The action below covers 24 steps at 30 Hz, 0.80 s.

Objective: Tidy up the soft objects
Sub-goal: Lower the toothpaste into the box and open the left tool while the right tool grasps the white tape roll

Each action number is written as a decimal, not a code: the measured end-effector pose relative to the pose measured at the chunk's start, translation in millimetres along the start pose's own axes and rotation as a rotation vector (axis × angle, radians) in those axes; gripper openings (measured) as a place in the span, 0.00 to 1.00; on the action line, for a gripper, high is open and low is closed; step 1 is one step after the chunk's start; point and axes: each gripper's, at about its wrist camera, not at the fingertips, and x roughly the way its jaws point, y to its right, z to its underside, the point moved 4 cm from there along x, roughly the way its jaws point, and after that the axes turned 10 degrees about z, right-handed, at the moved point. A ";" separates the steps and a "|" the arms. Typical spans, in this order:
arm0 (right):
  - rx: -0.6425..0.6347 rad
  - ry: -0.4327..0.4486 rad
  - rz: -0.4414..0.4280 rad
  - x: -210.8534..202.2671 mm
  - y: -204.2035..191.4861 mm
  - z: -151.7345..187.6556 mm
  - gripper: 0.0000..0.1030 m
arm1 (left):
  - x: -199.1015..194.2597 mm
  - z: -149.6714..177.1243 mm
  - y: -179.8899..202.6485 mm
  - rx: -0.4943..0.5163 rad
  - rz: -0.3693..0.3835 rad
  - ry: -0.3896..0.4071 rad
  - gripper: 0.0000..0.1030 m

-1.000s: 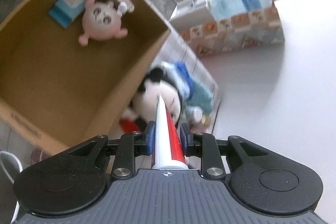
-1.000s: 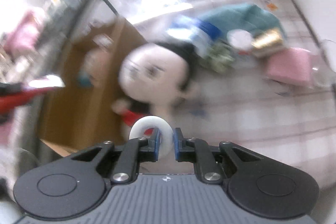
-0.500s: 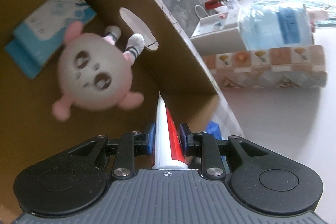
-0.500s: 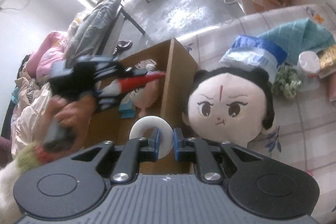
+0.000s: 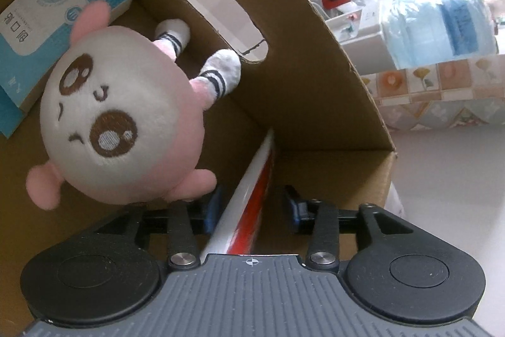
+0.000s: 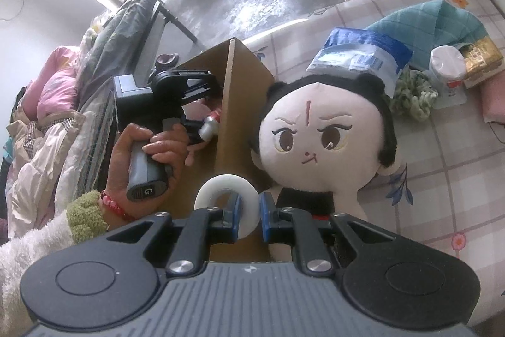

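In the left wrist view my left gripper is down inside the cardboard box. Its jaws are opening. A white and red tube lies between them, and the right pad stands clear of it. A round pink plush lies in the box just left of the tube. In the right wrist view my right gripper is shut on a white ring, near the box's corner. A black-haired doll plush leans against the box's outer wall.
A blue and white carton lies in the box's far corner. Beyond the doll lie a blue pouch, a teal cloth, a green knit, a white jar and a gold box. A hand holds the left gripper.
The left gripper came down from above the doll into the box, beside the pink plush, and its jaws have spread away from the tube. The right gripper kept its hold on the ring.
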 end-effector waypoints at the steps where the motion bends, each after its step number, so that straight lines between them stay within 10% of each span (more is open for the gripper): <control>1: -0.006 0.000 0.003 0.1 -1.2 -1.0 0.14 | -1.7 -1.4 -1.4 -0.004 0.006 0.001 0.47; 15: -0.160 0.084 -0.010 -19.3 -44.6 -29.0 0.14 | -94.0 -5.8 15.9 0.013 0.147 0.085 0.72; 24: -0.393 0.094 -0.032 11.1 -110.8 -65.5 0.14 | -204.0 -7.8 8.9 0.026 0.081 0.222 0.79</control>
